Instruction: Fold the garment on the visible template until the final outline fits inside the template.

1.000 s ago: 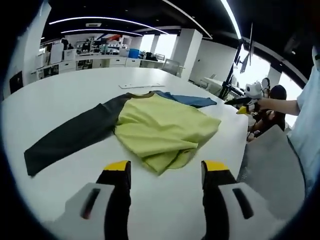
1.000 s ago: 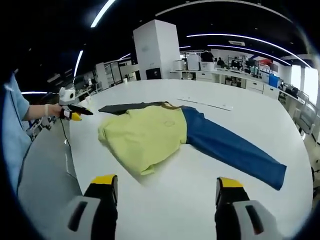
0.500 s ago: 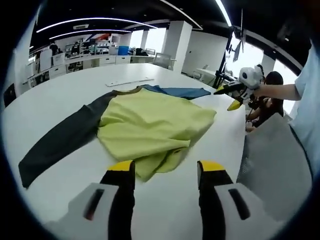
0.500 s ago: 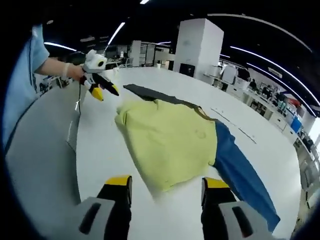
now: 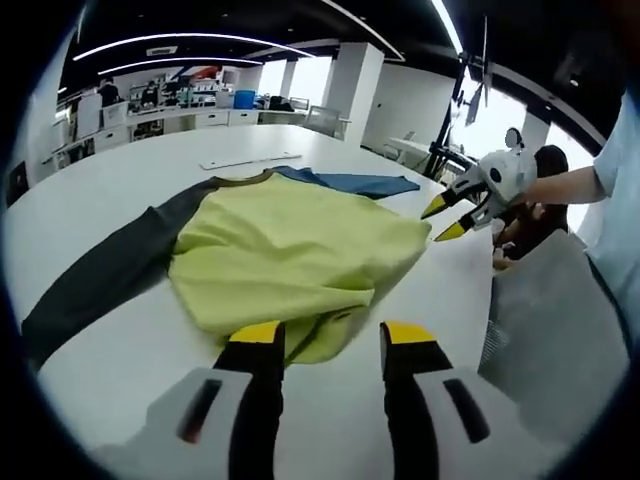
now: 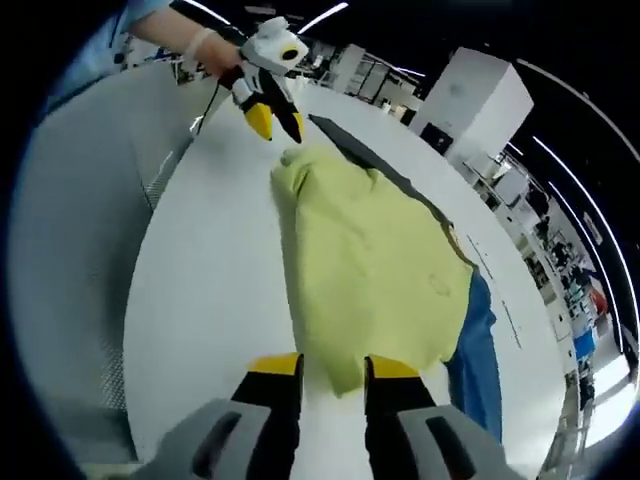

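1. The garment [image 5: 290, 245], with a yellow-green body, one dark grey sleeve [image 5: 100, 275] and one blue sleeve [image 6: 478, 355], lay spread on the white counter [image 5: 140, 170].
2. The left tongs [image 5: 325, 335] stood released, yellow tips just over the garment's rumpled near edge.
3. The right tongs [image 6: 332, 366] stood parted at the garment's corner, gripping nothing.
4. In the left gripper view the right tongs [image 5: 445, 218] hovered spread by the garment's far corner.
5. A flat white strip [image 5: 250, 159] lay beyond the collar.
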`<move>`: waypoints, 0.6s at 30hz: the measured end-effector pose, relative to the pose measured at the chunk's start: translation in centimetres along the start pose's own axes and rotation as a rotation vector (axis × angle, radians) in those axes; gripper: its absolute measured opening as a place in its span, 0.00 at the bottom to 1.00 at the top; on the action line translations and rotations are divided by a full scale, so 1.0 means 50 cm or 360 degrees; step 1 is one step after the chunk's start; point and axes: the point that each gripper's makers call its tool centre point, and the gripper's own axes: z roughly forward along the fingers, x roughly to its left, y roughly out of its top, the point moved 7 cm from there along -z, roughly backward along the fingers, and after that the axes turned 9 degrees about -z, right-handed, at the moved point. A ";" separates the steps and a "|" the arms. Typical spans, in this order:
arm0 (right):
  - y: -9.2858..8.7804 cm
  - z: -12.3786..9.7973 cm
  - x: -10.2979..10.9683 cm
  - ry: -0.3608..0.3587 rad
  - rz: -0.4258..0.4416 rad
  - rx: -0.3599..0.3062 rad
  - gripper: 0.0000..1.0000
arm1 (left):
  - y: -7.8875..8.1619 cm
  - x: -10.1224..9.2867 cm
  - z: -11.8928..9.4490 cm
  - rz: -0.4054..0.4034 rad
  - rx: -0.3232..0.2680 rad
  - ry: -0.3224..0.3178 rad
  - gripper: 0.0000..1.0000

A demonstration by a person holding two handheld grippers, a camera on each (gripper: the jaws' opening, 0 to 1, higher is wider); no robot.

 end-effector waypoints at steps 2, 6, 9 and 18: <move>-0.002 0.003 0.000 -0.0003 -0.0110 0.0041 0.11 | -0.001 -0.002 0.000 -0.0024 -0.0009 -0.0011 0.37; 0.000 0.008 0.001 0.0029 -0.0206 0.0056 0.00 | -0.005 0.000 -0.004 -0.0049 -0.0016 -0.0014 0.37; 0.011 0.004 -0.011 0.0025 -0.0140 0.0025 0.00 | -0.009 0.004 -0.011 -0.0066 -0.0018 -0.0008 0.37; 0.030 -0.012 -0.112 -0.0086 -0.0025 -0.0021 0.00 | -0.018 0.003 -0.021 -0.0113 -0.0039 0.0009 0.36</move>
